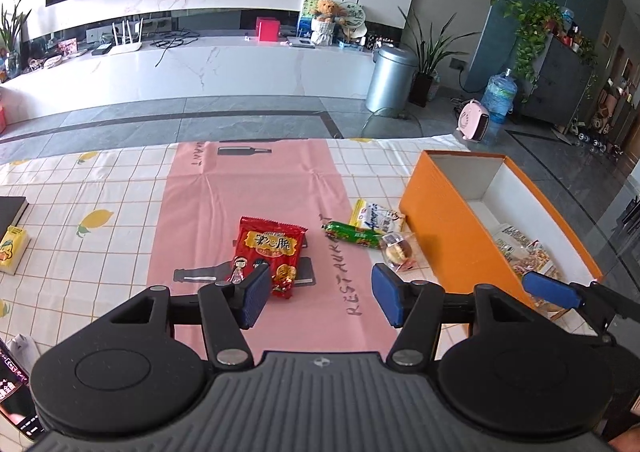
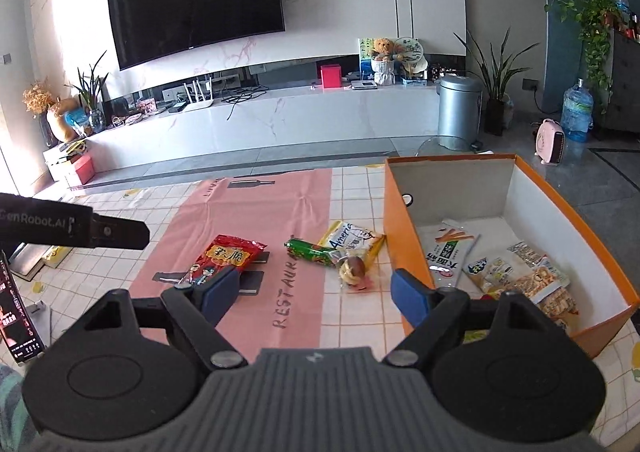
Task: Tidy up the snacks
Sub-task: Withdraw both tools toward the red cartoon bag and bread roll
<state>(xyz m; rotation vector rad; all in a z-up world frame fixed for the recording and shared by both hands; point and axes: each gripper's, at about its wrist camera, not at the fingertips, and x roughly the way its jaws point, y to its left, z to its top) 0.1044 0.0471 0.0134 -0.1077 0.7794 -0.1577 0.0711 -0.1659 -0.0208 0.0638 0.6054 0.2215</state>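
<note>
A red snack bag lies on the pink mat. To its right lie a green snack stick, a white and yellow packet and a clear-wrapped pastry. An orange box at the right holds several packets. My left gripper is open and empty, just in front of the red bag. My right gripper is open and empty, in front of the snacks beside the box.
The checked tablecloth covers the table. A yellow carton and a dark book lie at the far left. A phone stands at the left edge. The floor, a bin and a TV cabinet lie beyond.
</note>
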